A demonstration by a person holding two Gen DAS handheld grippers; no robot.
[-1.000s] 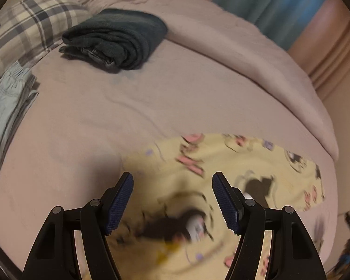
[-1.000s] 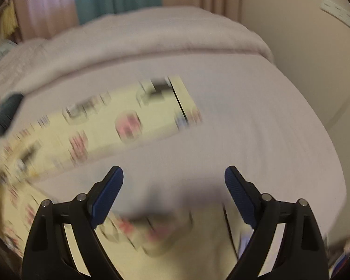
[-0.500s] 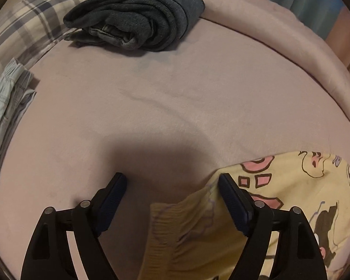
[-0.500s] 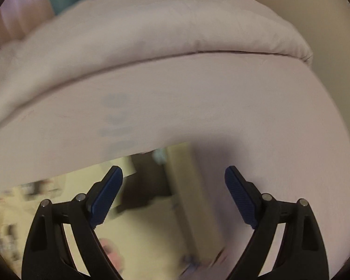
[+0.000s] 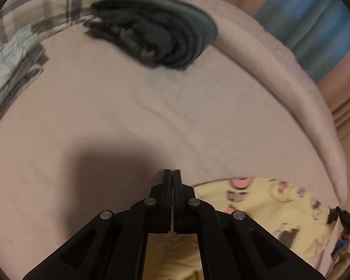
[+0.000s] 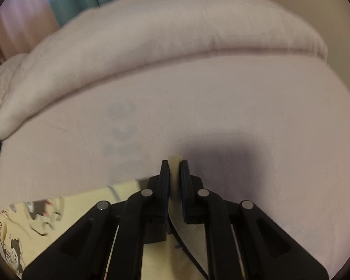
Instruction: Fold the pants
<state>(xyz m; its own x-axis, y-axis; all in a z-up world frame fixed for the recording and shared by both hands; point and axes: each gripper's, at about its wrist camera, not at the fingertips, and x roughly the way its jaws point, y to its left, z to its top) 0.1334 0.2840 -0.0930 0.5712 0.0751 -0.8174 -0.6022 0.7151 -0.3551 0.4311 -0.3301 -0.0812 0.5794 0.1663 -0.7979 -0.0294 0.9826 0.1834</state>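
The yellow cartoon-print pants (image 5: 275, 207) lie on the pink bed sheet (image 5: 151, 107), spread to the right of my left gripper (image 5: 172, 172). That gripper's jaws are closed together, with yellow ribbed fabric (image 5: 172, 252) showing beneath them. In the right wrist view the pants (image 6: 65, 212) spread to the lower left. My right gripper (image 6: 174, 163) is shut on a pale yellow edge of the pants (image 6: 174, 161) that pokes out between its blue pads.
A folded dark grey garment (image 5: 156, 28) lies at the back of the bed, beside a plaid pillow (image 5: 42, 2) and folded light-blue clothes (image 5: 9, 63). A rolled pink duvet (image 6: 165, 28) runs along the far side. Curtains (image 5: 315, 25) hang behind it.
Both grippers were open above the pants and have now closed on edges of the fabric. Both have moved down to the sheet.
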